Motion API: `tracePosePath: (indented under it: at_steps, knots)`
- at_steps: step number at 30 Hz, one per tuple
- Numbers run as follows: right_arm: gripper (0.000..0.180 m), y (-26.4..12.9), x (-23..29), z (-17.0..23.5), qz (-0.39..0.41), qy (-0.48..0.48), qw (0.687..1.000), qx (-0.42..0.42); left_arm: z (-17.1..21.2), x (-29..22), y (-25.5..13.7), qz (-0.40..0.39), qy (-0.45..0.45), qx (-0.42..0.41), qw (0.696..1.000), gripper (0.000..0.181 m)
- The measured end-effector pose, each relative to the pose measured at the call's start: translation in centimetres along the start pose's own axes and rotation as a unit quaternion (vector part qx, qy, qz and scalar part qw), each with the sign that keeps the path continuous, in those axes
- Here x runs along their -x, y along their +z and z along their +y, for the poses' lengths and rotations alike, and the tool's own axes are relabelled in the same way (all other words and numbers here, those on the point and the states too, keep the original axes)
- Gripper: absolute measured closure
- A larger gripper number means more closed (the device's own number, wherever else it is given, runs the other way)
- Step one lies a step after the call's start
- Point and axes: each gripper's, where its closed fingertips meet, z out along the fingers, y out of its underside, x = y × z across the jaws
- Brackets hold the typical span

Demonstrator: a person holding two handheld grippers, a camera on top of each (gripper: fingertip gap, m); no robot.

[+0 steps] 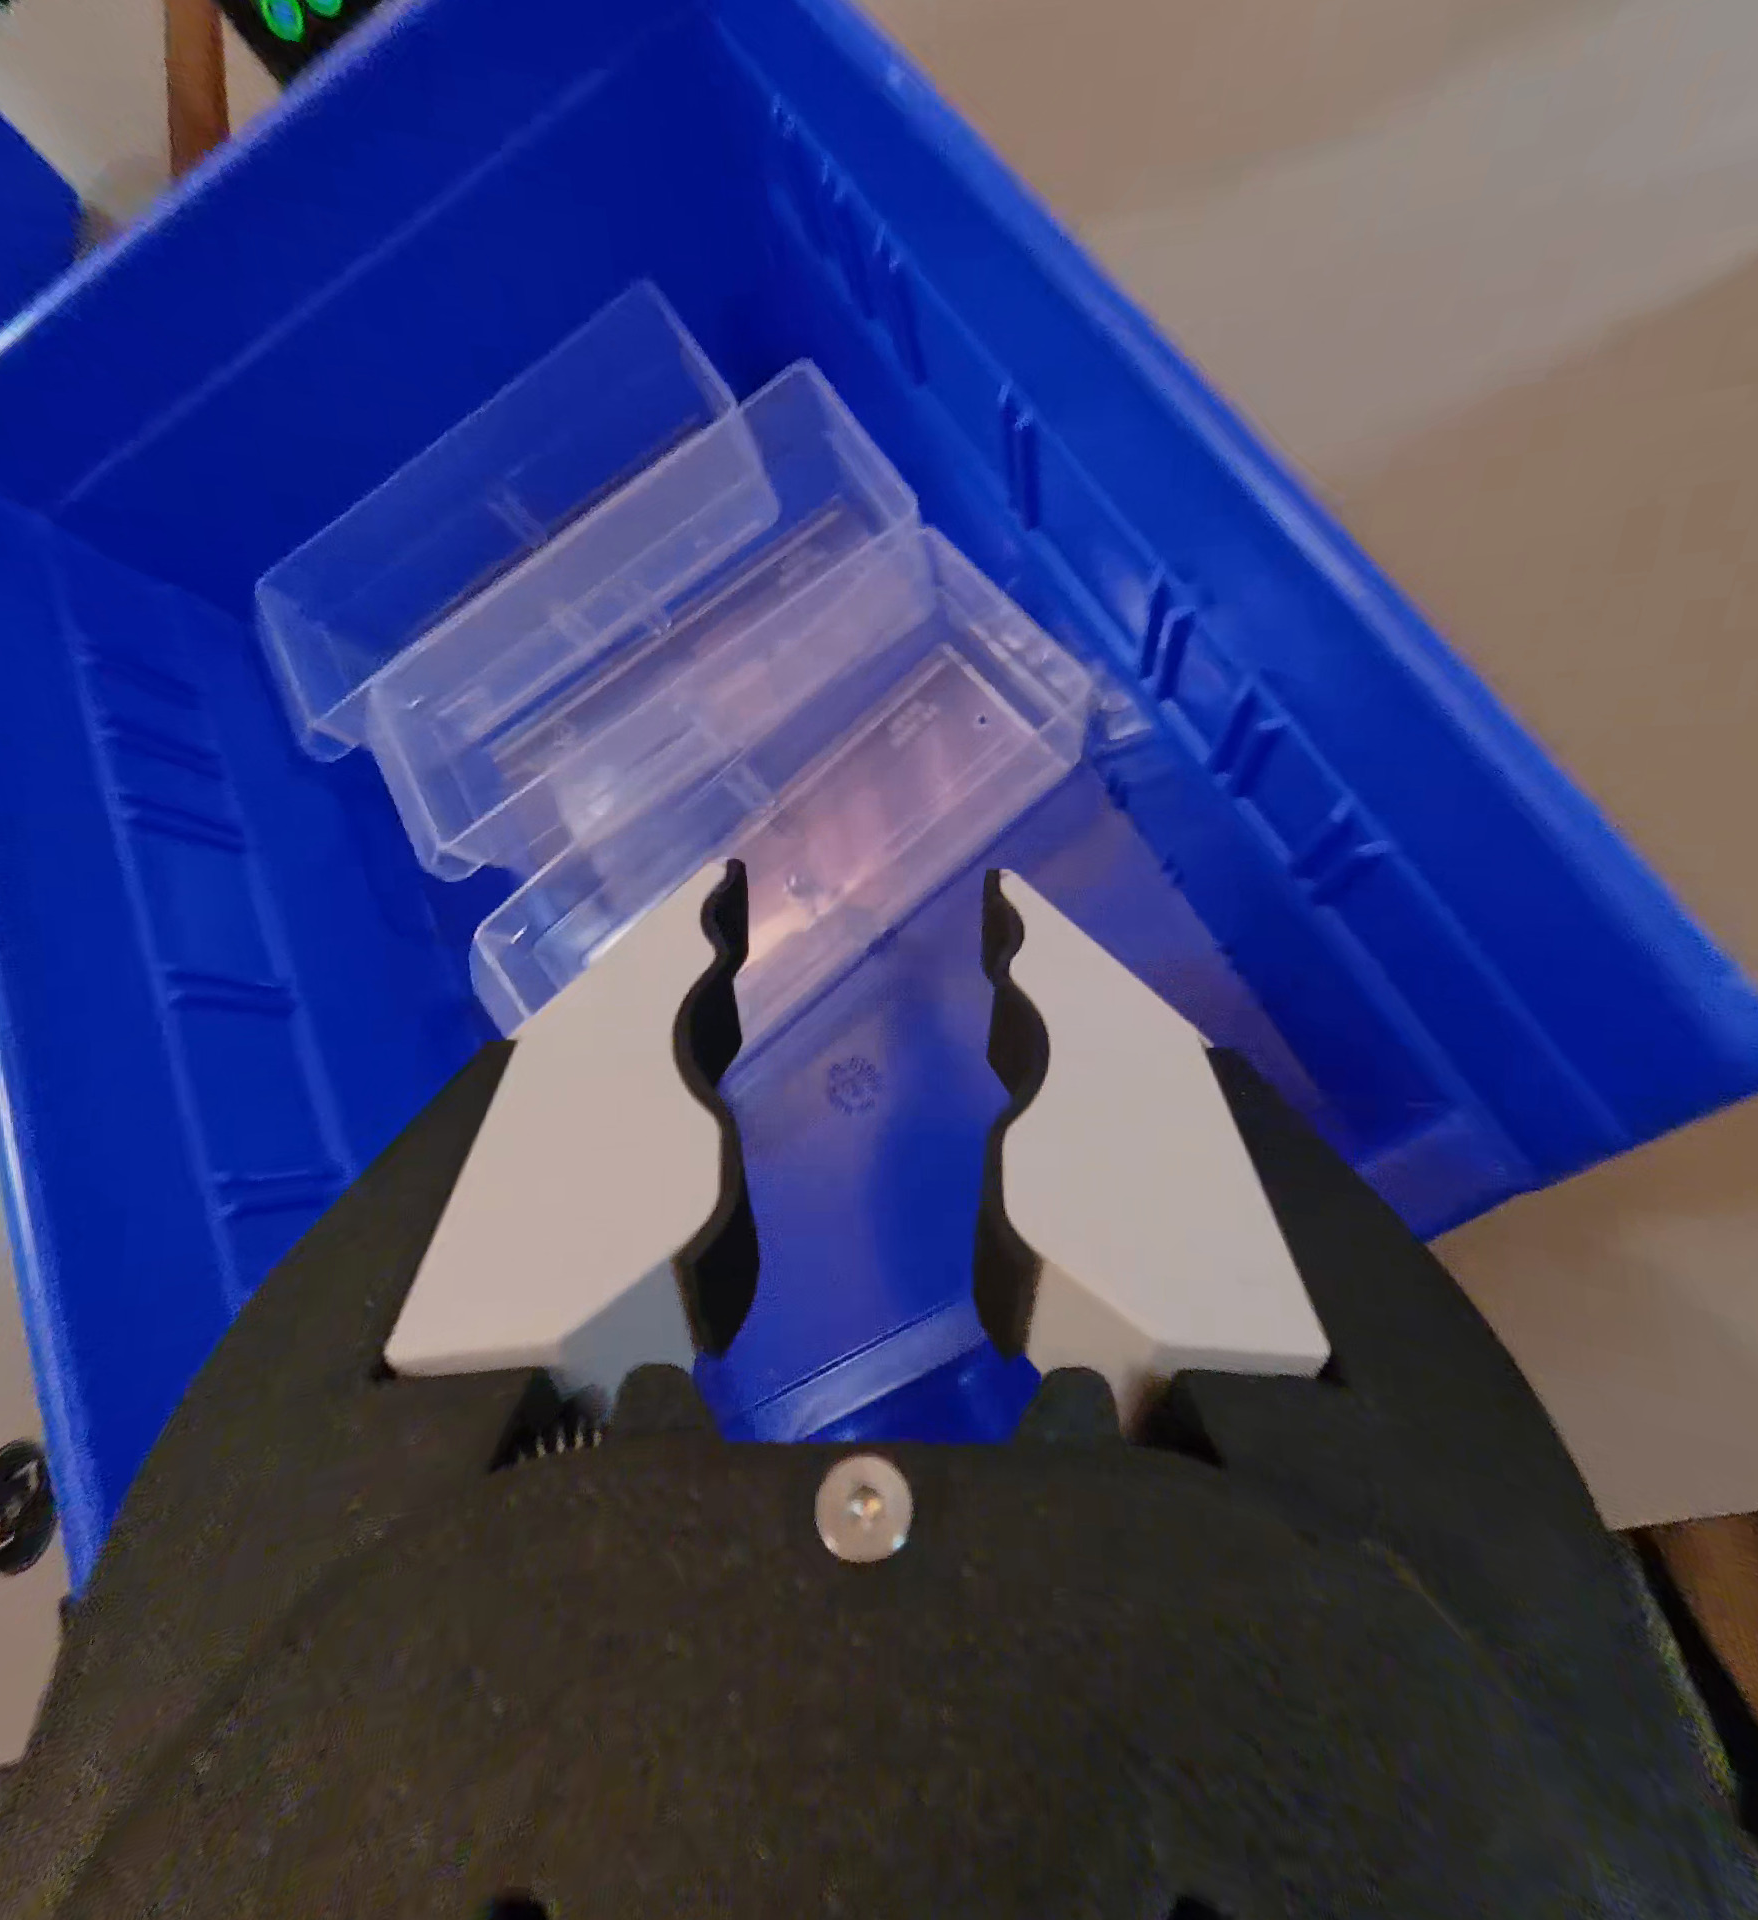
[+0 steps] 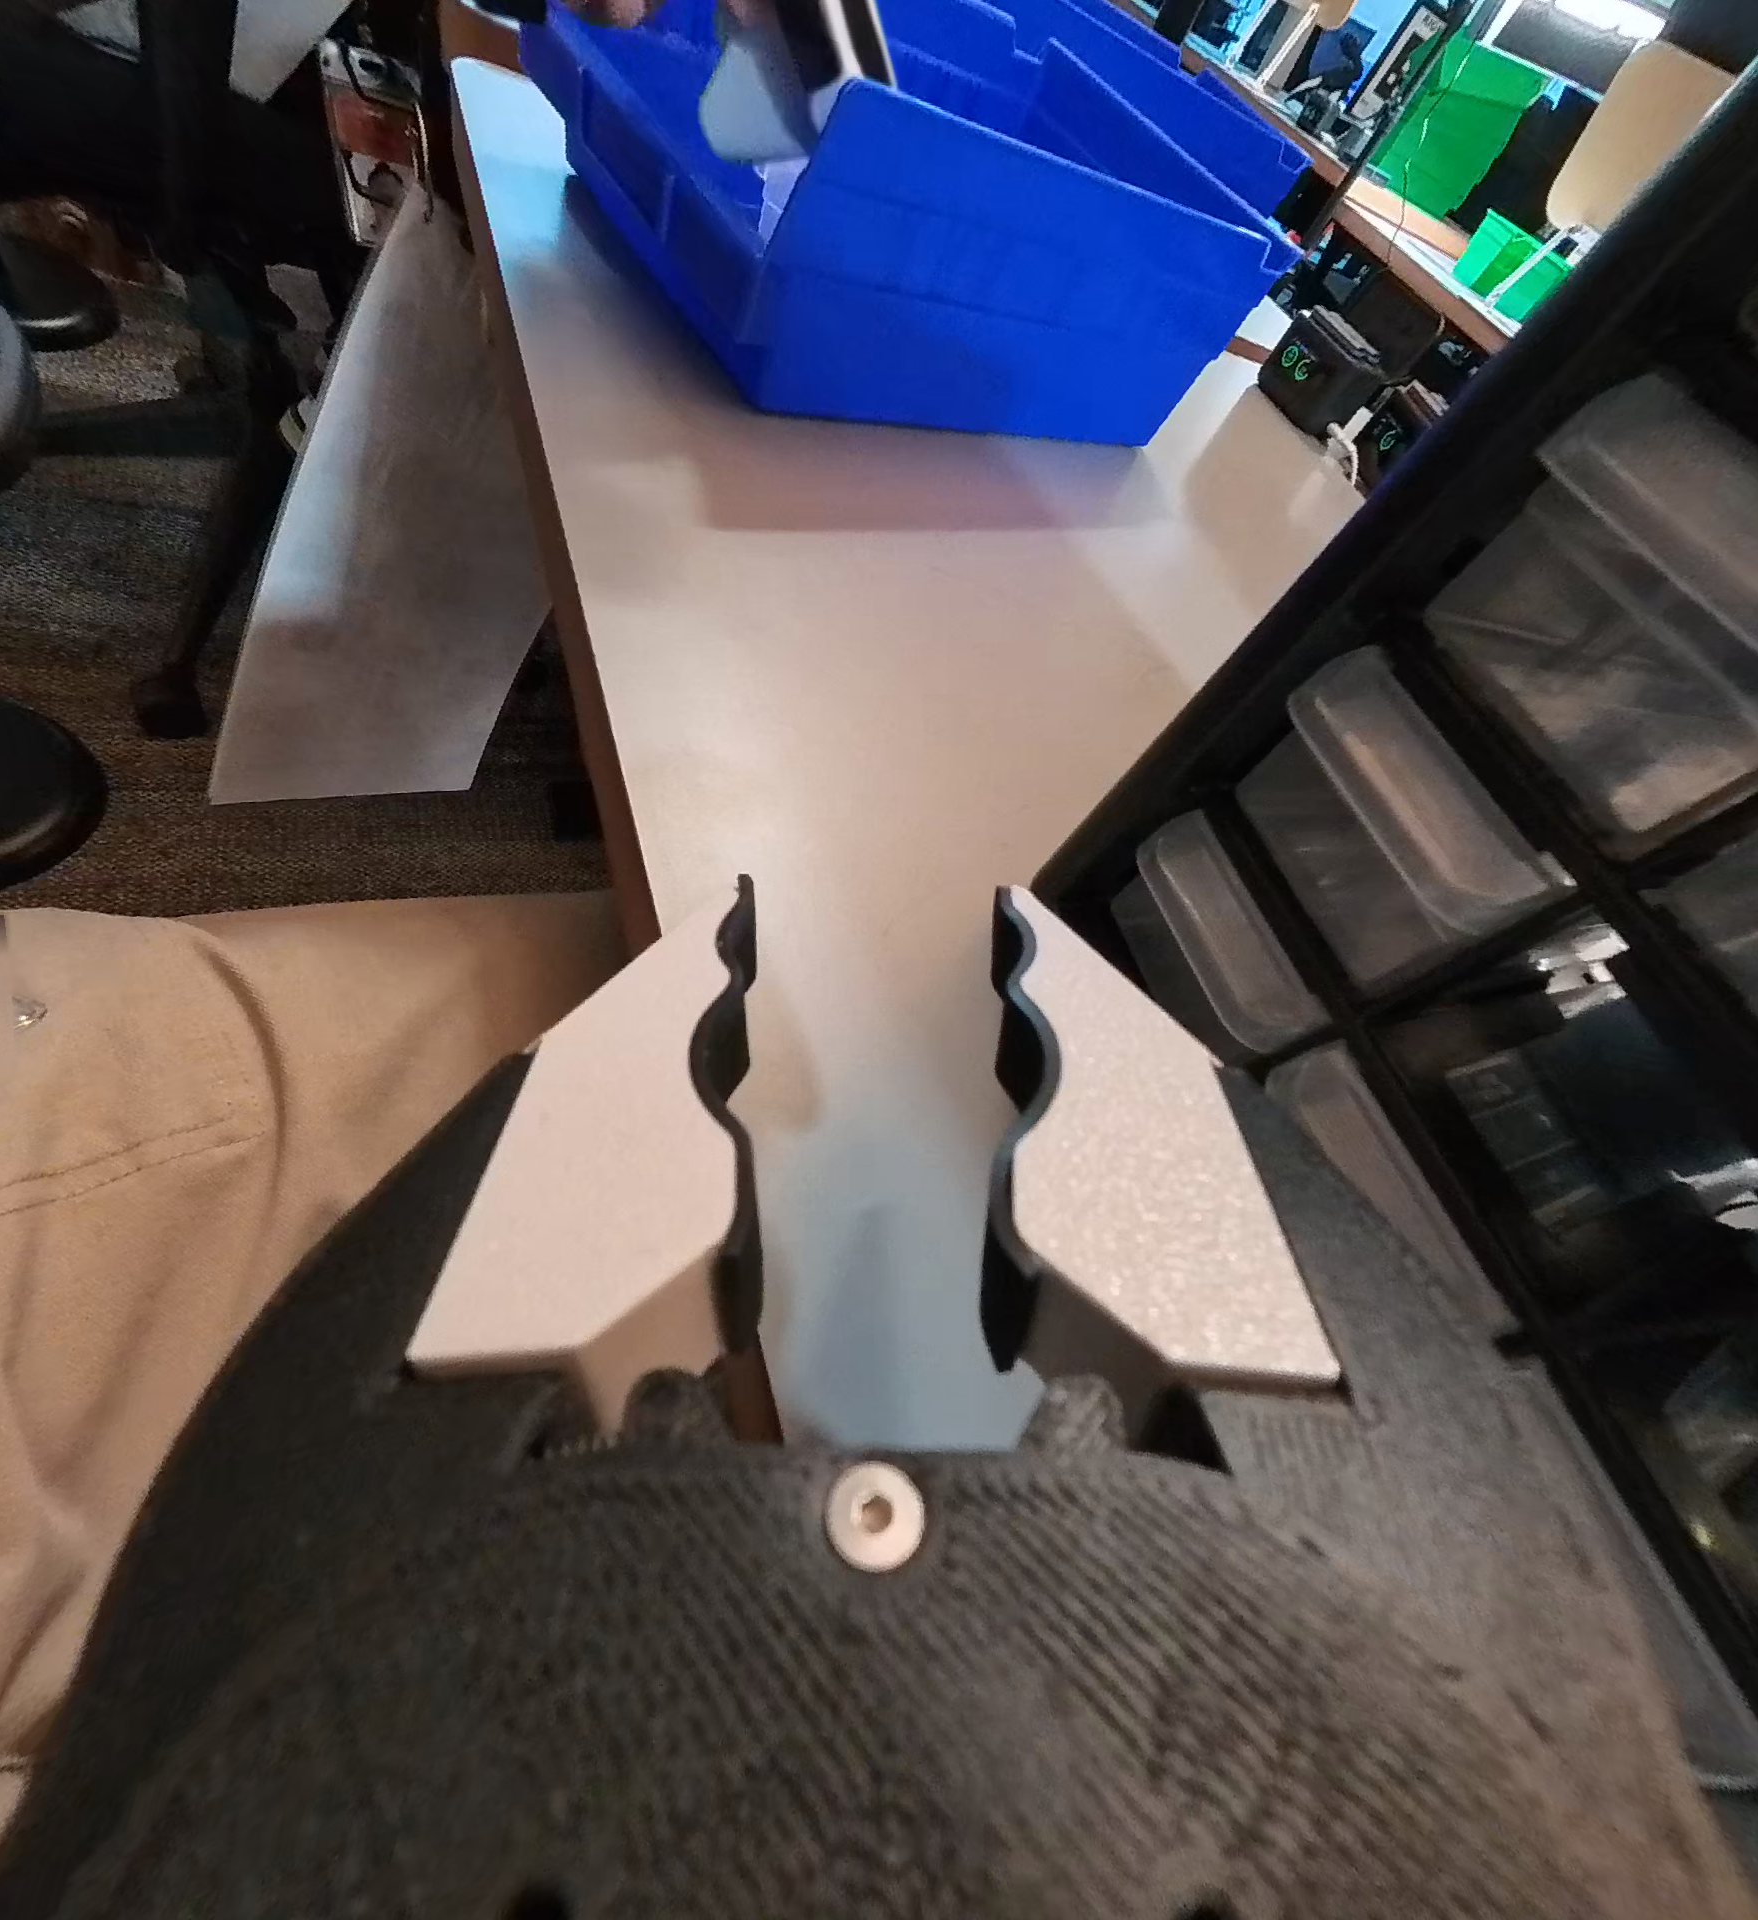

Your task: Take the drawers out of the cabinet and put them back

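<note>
In the left wrist view, three clear plastic drawers point(image 1: 646, 665) lie overlapping inside a blue bin point(image 1: 335, 312). My left gripper point(image 1: 864, 883) is open and hangs over the bin's near end. The nearest drawer point(image 1: 854, 790) runs under the gap between the fingers; I cannot tell if it touches them. In the right wrist view, the black cabinet point(image 2: 1239, 727) stands at the right with several clear drawers point(image 2: 1415, 810) in its slots. My right gripper point(image 2: 870, 904) is open and empty, low over the grey table point(image 2: 854, 675) beside the cabinet's front.
The blue bin point(image 2: 958, 312) sits farther along the table, with more blue bins point(image 2: 1114, 94) behind it. A small black device with green lights point(image 2: 1316, 364) stands at the table's far edge. A person's beige clothing point(image 2: 127, 1195) is at the left, with chair bases on the carpet.
</note>
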Motion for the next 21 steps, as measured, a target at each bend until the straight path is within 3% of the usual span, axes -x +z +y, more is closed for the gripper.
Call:
tracePosePath:
  at_steps: [4, 7, 8, 13, 19, 20, 21]
  knots:
    - [0.134, 0.0, 0.0, 0.0, 0.0, -0.001, 1.0, 0.001, 2.6, 1.0, 1.4, -0.034, 0.011, 0.062, 0.997, 0.137]
    - [0.134, 0.0, 0.1, 0.0, -0.001, -0.001, 1.0, 0.001, 3.1, 1.5, 1.6, -0.054, 0.017, 0.076, 0.995, 0.155]
    - [0.134, 0.0, 0.1, 0.1, -0.001, -0.002, 1.0, 0.002, 3.3, 1.6, 1.3, -0.054, 0.019, 0.087, 0.995, 0.166]
    - [0.134, 0.1, 0.1, 0.1, -0.001, -0.003, 1.0, 0.003, 3.4, 0.5, 0.5, -0.01, 0.015, 0.102, 0.995, 0.173]
    - [0.134, 0.0, 0.1, 0.1, -0.001, -0.004, 1.0, 0.003, 3.0, -2.2, -1.7, 0.072, 0.006, 0.124, 0.99, 0.176]
    - [0.134, 0.0, 0.1, 0.1, -0.001, -0.004, 1.0, 0.003, 3.0, -2.5, -2.1, 0.08, 0.004, 0.126, 0.989, 0.169]
    - [0.134, 0.0, 0.1, 0.1, -0.001, -0.004, 1.0, 0.003, 2.7, -2.4, -2.3, 0.072, 0.004, 0.121, 0.99, 0.151]
